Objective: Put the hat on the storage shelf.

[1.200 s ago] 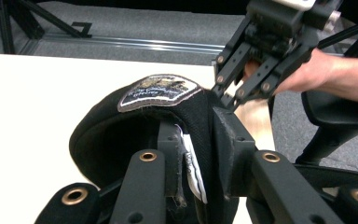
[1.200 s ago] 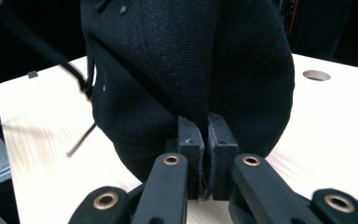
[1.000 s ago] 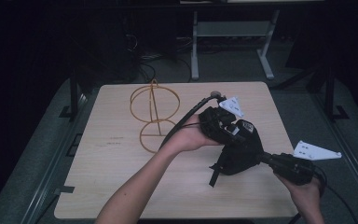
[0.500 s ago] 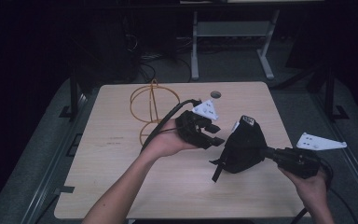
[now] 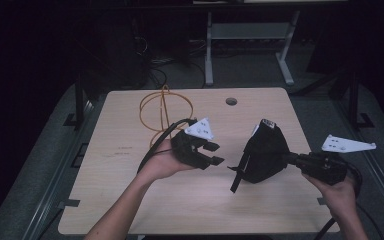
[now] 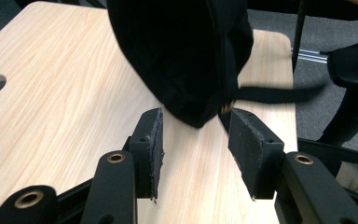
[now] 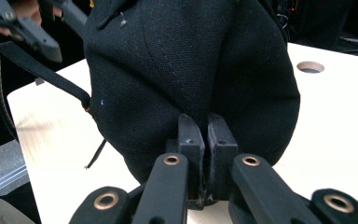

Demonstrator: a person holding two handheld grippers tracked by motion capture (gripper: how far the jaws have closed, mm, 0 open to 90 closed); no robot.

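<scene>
My right tongs (image 7: 204, 140) pinch the black bag (image 5: 264, 155) above the bench (image 5: 130, 200); my left tongs (image 6: 196, 140), just opening and empty, face its lower corner, strap (image 5: 236, 179) hanging between.

Light wooden table (image 5: 130, 200) with a round hole (image 5: 231, 101) near its far edge, orange wire frame (image 5: 164, 112) standing on it

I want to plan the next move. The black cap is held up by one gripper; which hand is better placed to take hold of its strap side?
The left. The left gripper has open jaws facing the black cap, near its strap. The right gripper is shut on the cap's fabric, holding it up.
</scene>
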